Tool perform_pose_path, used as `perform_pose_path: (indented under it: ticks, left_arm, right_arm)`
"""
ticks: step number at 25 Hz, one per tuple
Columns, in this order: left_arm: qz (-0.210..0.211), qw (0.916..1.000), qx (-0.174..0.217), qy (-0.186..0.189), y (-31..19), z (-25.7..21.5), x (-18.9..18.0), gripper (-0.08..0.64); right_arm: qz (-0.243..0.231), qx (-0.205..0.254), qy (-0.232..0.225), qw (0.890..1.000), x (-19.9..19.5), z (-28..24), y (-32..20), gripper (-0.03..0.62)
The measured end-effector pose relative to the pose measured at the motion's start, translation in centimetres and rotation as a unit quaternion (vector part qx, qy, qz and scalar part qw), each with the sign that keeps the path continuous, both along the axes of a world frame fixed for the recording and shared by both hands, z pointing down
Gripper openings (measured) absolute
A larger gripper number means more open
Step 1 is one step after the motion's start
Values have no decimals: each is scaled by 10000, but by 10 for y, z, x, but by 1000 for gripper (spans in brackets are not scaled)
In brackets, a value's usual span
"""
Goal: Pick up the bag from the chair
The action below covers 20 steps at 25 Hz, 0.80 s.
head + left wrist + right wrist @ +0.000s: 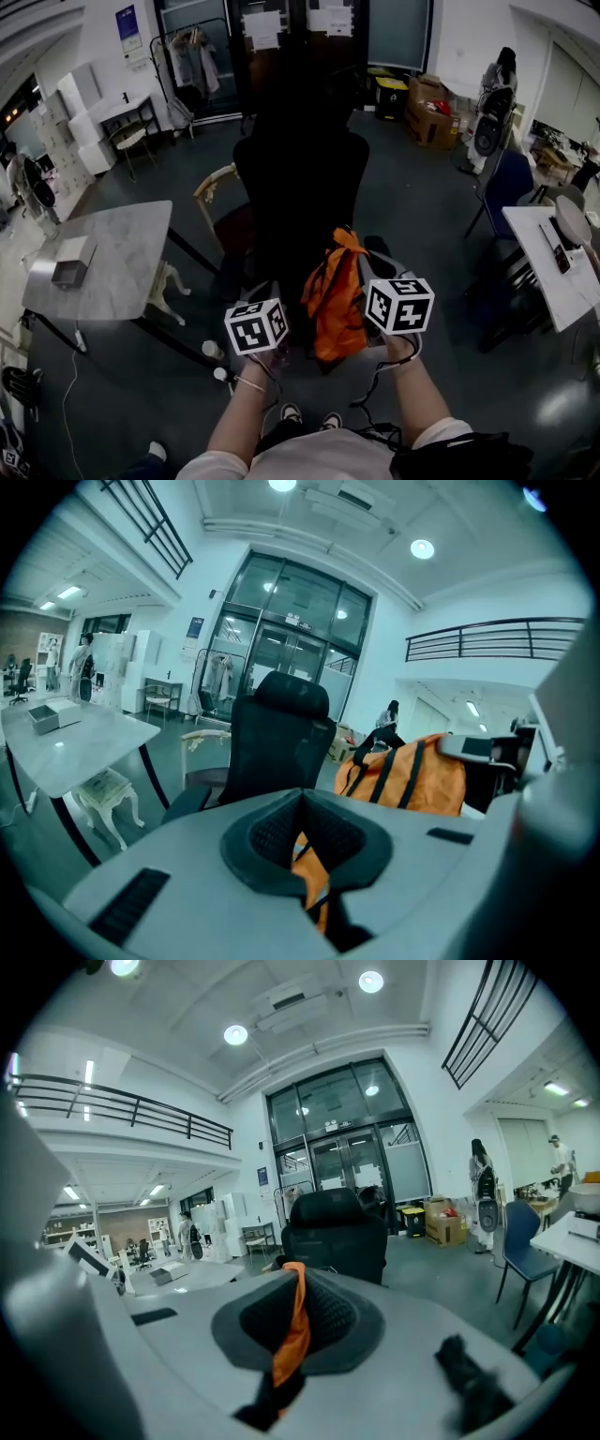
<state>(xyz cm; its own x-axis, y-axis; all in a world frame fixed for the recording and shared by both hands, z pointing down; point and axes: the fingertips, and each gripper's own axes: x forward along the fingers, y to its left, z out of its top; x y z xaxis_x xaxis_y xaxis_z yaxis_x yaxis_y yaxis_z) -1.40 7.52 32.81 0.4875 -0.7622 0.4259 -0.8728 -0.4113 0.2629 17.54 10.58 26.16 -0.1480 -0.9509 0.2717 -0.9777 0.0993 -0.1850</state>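
black office chair (pixel 300 178) straight ahead, backrest upright. orange bag (pixel 336 300) just in front of it, held between both grippers; contact with seat not discernible. left gripper (pixel 311 869) pinched on bag fabric. right gripper (pixel 289 1340) clamped on orange strap.

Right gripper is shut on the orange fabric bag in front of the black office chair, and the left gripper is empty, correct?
Not quite. The left gripper is not empty: the left gripper view shows it shut on the orange fabric bag too. The right gripper is shut on the bag, in front of the black office chair.
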Motion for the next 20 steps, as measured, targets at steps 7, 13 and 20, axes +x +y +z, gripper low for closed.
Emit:
perform_pose_path:
  ticks: [7,13,20]
  left_arm:
    - [-17,9999,90,93,-23,-11,-10,11]
    - [-12,9999,116,90,-37,-13,-14,11]
    - [7,9999,90,110,-50,-11,-16,11]
  right_arm:
    - [126,67,98,9999,-3,-6,-15,35]
    - [188,91,66,9998,-4,-8,-27,35]
    - [162,122,121,9997,-8,-12,-37,35]
